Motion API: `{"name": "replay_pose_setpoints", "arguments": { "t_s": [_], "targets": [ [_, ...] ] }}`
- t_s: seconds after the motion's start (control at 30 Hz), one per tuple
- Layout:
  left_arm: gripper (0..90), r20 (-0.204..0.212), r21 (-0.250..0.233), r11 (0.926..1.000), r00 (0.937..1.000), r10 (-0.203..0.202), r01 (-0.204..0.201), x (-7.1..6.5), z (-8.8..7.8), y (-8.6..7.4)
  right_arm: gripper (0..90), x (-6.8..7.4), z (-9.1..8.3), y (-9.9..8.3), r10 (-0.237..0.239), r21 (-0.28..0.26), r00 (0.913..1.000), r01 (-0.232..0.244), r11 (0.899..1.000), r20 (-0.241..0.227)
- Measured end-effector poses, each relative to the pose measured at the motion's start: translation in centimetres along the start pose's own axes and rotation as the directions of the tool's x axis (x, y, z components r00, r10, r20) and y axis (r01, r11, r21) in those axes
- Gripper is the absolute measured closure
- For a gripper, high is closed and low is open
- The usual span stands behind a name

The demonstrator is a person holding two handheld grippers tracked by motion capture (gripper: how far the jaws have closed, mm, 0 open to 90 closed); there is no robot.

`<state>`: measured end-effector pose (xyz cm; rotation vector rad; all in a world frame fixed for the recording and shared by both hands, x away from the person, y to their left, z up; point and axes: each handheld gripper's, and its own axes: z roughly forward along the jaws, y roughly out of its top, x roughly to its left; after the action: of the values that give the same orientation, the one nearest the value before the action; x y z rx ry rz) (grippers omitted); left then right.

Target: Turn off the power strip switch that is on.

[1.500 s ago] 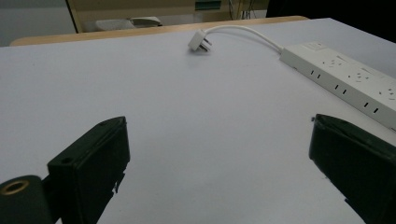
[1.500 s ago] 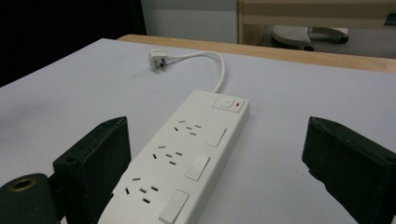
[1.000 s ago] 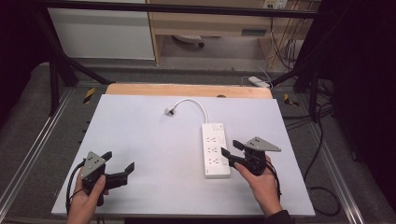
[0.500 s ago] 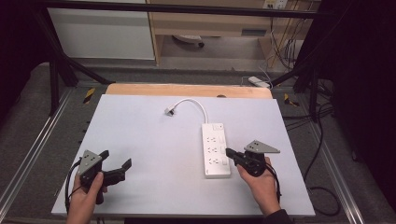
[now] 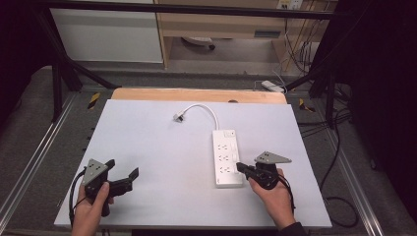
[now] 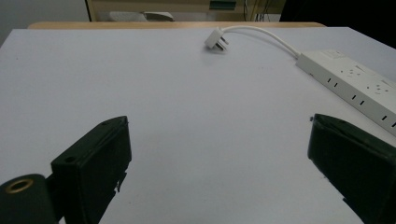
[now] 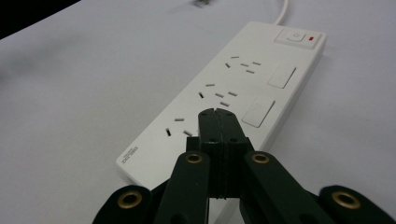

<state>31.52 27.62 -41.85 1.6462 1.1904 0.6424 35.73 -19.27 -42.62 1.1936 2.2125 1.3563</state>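
On smooth white table (image 5: 157,147), right tool (image 5: 240,167) pinched empty over glossy rectangular power strip (image 5: 226,155); left tool (image 5: 123,178) spread wide.

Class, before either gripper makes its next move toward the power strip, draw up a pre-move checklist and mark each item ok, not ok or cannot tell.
1. Left gripper open, nothing between its jaws: ok.
2. Right gripper open to grasp: not ok; its jaws are pressed together, holding nothing.
3. Power strip lying flat, socket face up: ok.
4. Plug unplugged, lying on the table, cable untangled: ok.
5. Right gripper's tips close to the strip's near end: ok; whether they touch it, cannot tell.
6. Strip's switch on or off: cannot tell.
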Motion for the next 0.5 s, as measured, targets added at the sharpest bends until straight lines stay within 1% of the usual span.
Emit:
{"name": "replay_pose_setpoints", "arguments": {
  "t_s": [0.03, 0.1, 0.17, 0.2, 0.3, 0.43, 0.47, 0.5],
  "targets": [
    [6.1, 0.001, 0.003, 1.0000, 1.0000, 0.005, -0.005, 0.00, 0.03, 0.04, 90.0, 0.12, 0.06, -0.03, -0.010, 0.008, 0.9999, 0.010, 1.000, 0.001],
    [6.0, -0.001, 0.004, 1.0000, 1.0000, 0.008, -0.008, -0.01, 0.06, 0.01, 90.0, 0.18, 0.09, -0.08, -0.015, 0.011, 0.9999, 0.015, 1.000, 0.003],
    [6.1, 0.004, 0.011, 0.9999, 1.0000, 0.005, -0.005, -0.05, 0.14, -0.01, 90.0, 0.29, 0.11, -0.18, -0.007, 0.018, 1.0000, 0.007, 1.000, 0.002],
    [6.1, 0.005, 0.009, 0.9999, 0.9999, 0.011, -0.011, -0.07, 0.11, 0.04, 90.0, 0.24, 0.22, -0.22, -0.021, 0.024, 0.9998, 0.021, 0.999, 0.007],
    [6.2, 0.003, 0.012, 0.9999, 1.0000, 0.004, -0.004, -0.05, 0.13, -0.05, 90.0, 0.16, 0.37, -0.30, -0.013, 0.024, 0.9999, 0.013, 1.000, 0.010],
    [6.2, 0.003, 0.009, 0.9999, 0.9999, 0.012, -0.012, -0.07, 0.06, 0.00, 90.0, 0.12, 0.55, -0.35, -0.018, 0.037, 0.9997, 0.018, 0.999, 0.018],
    [6.1, 0.002, 0.007, 0.9999, 0.9999, 0.012, -0.012, -0.11, 0.06, -0.02, 90.0, 0.22, 0.71, -0.38, -0.031, 0.045, 0.9993, 0.030, 0.999, 0.020],
    [6.2, 0.001, 0.008, 0.9998, 0.9999, 0.016, -0.016, -0.14, 0.06, -0.02, 90.0, 0.27, 0.80, -0.41, -0.032, 0.049, 0.9992, 0.031, 0.998, 0.024]
  ]
}}
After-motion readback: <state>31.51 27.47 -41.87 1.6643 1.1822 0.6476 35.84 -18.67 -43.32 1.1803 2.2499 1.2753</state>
